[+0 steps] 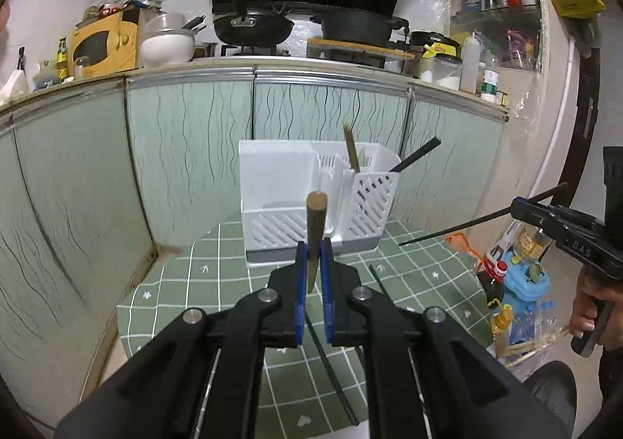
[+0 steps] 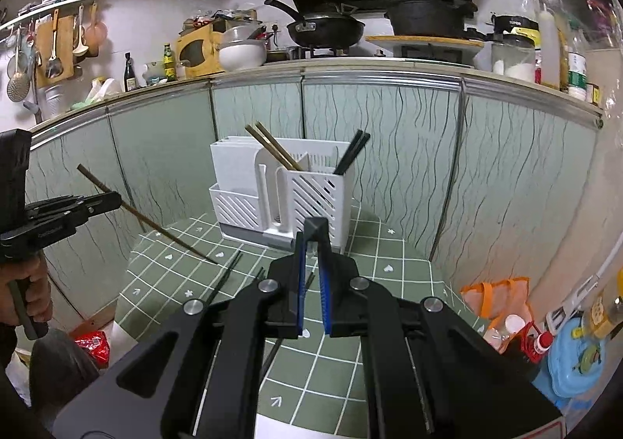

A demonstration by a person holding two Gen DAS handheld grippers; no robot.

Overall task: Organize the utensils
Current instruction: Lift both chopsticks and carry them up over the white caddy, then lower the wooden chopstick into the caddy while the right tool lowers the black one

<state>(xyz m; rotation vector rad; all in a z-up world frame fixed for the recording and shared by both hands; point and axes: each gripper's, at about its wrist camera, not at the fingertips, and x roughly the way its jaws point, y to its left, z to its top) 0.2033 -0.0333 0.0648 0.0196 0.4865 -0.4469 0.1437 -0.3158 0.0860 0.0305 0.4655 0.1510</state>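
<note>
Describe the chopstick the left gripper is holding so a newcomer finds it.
Start at the white utensil rack on the green tiled table. In front of it, the left gripper pinches one brown wooden chopstick. The loose ones on the table are black.

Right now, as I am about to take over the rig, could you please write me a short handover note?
Left tool: shut on a brown chopstick, held off the table.
Right tool: shut on a black chopstick, also in the air.
Caddy stands at the back of the green table.
Done: two brown chopsticks and two black ones already stand in its right-hand cups.
Left: drop each held stick with its own colour, then pick up the black sticks lying on the table; I cannot tell exactly how many.
</note>
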